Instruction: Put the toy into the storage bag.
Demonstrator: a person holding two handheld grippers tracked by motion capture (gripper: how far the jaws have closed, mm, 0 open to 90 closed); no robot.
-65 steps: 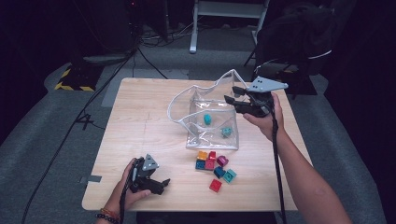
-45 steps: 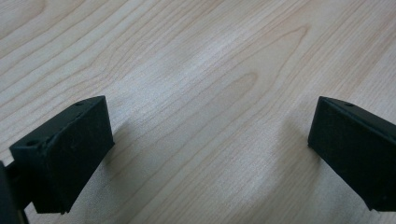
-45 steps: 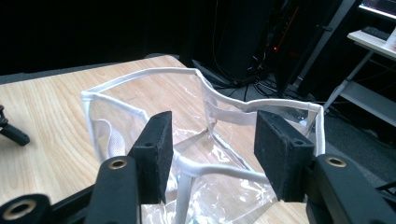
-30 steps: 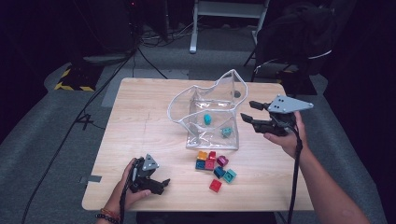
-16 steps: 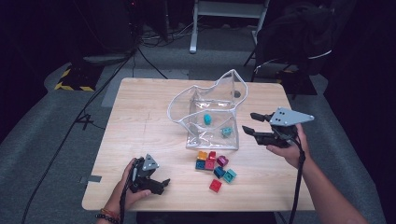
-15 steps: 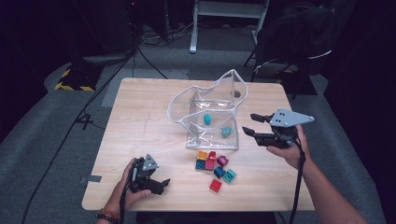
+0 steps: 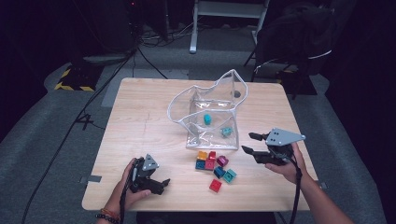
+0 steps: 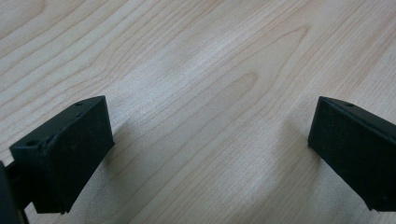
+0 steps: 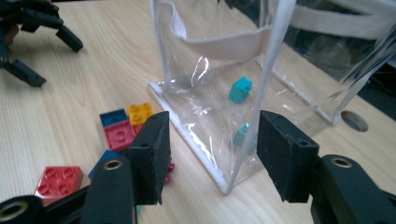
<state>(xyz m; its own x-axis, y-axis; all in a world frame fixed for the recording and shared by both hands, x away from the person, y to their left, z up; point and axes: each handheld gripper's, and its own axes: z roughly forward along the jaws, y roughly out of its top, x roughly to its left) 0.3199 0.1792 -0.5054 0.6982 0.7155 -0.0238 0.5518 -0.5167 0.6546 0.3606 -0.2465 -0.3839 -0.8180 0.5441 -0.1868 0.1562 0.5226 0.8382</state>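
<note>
The right gripper (image 7: 250,143) hovers, jaws released, just right of the clear bag (image 7: 210,112) standing mid-counter (image 7: 140,116). Loose blocks (image 7: 214,164) lie before it. The left gripper (image 7: 161,183) rests near the counter's front edge, jaws released.

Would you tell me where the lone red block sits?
In the high view, the red block lies nearest the table's front edge, just below the block pile.

wooden table (image 7: 140,116) | grey carpet (image 7: 42,140) | dark room | black chair (image 7: 299,37)
</note>
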